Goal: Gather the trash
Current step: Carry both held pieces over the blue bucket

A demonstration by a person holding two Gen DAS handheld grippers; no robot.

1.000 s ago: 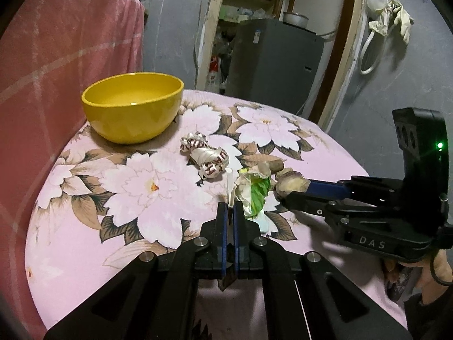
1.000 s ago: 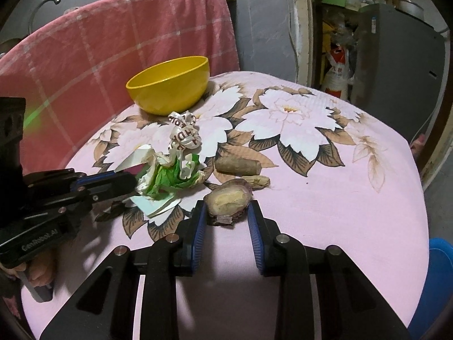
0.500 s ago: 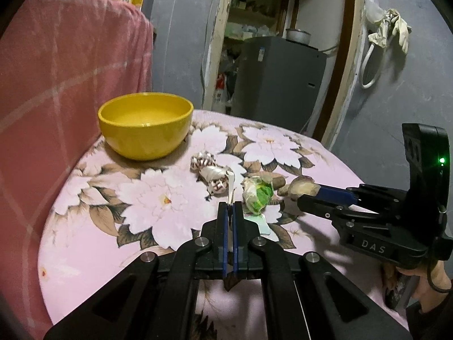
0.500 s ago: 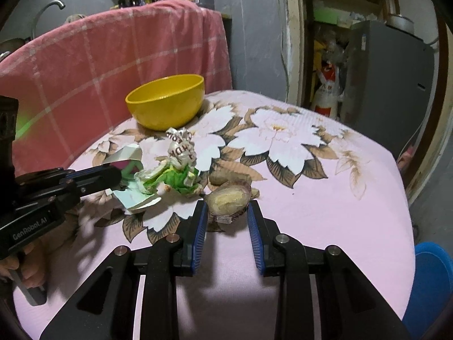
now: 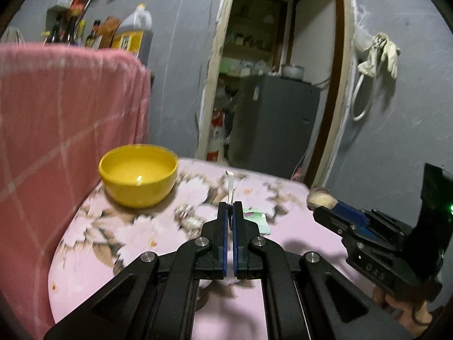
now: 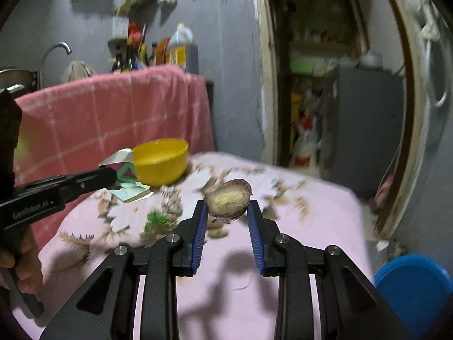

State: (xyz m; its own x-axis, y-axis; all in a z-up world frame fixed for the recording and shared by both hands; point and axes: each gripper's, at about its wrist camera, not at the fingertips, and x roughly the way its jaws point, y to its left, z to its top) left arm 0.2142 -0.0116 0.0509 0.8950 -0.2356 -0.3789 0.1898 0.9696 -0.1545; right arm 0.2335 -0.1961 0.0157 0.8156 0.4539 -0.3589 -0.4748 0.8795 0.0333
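Note:
My left gripper (image 5: pixel 230 208) is shut on a flat paper wrapper (image 5: pixel 230 182), white edge-on, green and pink in the right wrist view (image 6: pixel 128 182), held above the table. My right gripper (image 6: pixel 226 208) is shut on a brown half potato peel (image 6: pixel 228 197), also lifted; it shows at the right in the left wrist view (image 5: pixel 321 197). Green crumpled trash (image 6: pixel 155 219) and a crumpled printed wrapper (image 6: pixel 171 204) lie blurred on the floral pink tablecloth (image 6: pixel 297 212). A yellow bowl (image 5: pixel 138 178) stands at the table's far left.
A pink checked towel (image 5: pixel 56 130) hangs behind the table on the left. A blue bin (image 6: pixel 413 283) sits on the floor at the right. A grey fridge (image 5: pixel 271 124) stands in the doorway behind. Bottles (image 5: pixel 85 32) line a shelf.
Both grippers have risen from the table and tilted up. The left carries the paper wrapper up, leaving the green trash on the cloth. The right still holds the potato peel.

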